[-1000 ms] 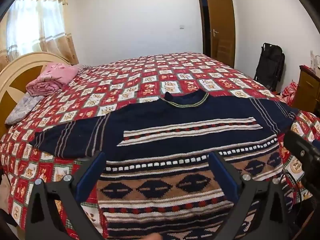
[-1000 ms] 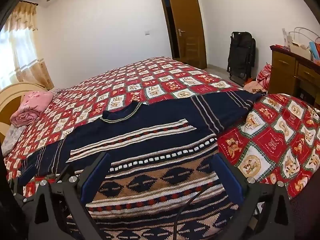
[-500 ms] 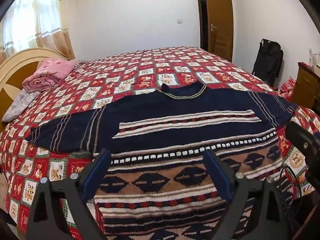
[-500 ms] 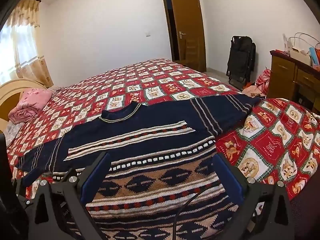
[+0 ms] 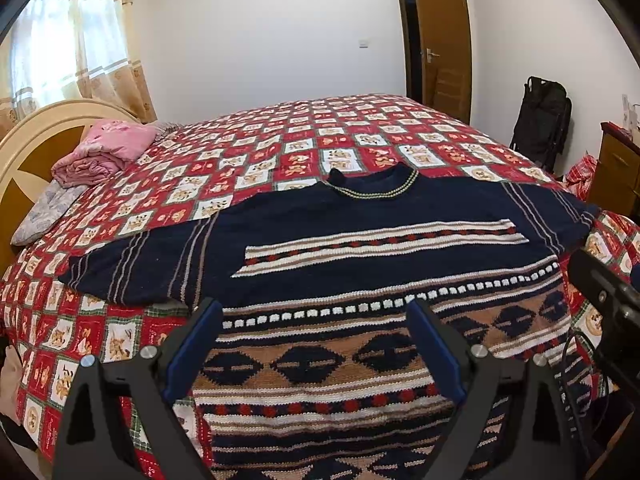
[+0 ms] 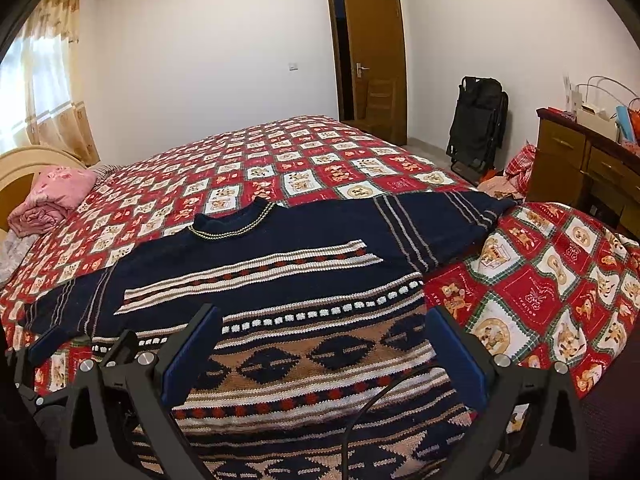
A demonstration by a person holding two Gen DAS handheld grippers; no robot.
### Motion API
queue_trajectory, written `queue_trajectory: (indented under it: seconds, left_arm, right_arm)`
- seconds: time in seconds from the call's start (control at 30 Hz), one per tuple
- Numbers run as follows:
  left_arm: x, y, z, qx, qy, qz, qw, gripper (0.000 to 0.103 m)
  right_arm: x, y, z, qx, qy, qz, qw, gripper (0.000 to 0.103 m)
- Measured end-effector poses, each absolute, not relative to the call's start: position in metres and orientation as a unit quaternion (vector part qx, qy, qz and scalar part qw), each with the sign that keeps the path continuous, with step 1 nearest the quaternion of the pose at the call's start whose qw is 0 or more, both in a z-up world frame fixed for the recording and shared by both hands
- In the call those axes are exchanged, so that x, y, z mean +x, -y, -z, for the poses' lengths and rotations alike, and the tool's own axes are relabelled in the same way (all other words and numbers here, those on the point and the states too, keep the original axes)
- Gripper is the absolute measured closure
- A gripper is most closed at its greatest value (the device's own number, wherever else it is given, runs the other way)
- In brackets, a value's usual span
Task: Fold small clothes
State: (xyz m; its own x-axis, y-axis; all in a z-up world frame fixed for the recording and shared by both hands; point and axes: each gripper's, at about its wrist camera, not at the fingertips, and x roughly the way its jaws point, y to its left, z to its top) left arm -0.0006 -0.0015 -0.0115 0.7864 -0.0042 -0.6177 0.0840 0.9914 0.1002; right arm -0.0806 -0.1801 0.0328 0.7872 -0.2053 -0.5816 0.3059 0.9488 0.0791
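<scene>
A navy knitted sweater [image 5: 360, 216] with striped and diamond bands lies flat, front up, on the bed, sleeves spread left and right, collar pointing away. It also shows in the right wrist view [image 6: 304, 248]. My left gripper [image 5: 316, 312] is open and empty, held above the sweater's lower body. My right gripper [image 6: 324, 320] is open and empty, above the lower body too, nearer the right side. The right gripper's body shows at the right edge of the left wrist view [image 5: 604, 300]. The sweater's hem is hidden below both views.
The bed has a red patchwork bedspread [image 5: 304, 148]. A folded pink blanket [image 5: 108, 152] lies by the cream headboard [image 5: 24, 152]. A black folded chair [image 6: 476, 120] stands near the open door [image 6: 372, 60]. A wooden dresser [image 6: 580, 160] stands at the right.
Both grippers have risen and drawn back slightly from the sweater, so more of the room shows. Both stay open. The sweater has not moved.
</scene>
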Motion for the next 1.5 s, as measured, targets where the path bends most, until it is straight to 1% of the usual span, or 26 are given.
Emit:
queue_trajectory:
  seconds: [1.5]
  left_arm:
    - [-0.0023,0.001,0.0131,0.057,-0.328,0.021,0.943,0.008]
  right_arm:
    - [-0.077,0.1827,-0.026,0.097,-0.312,0.126,0.937,0.001]
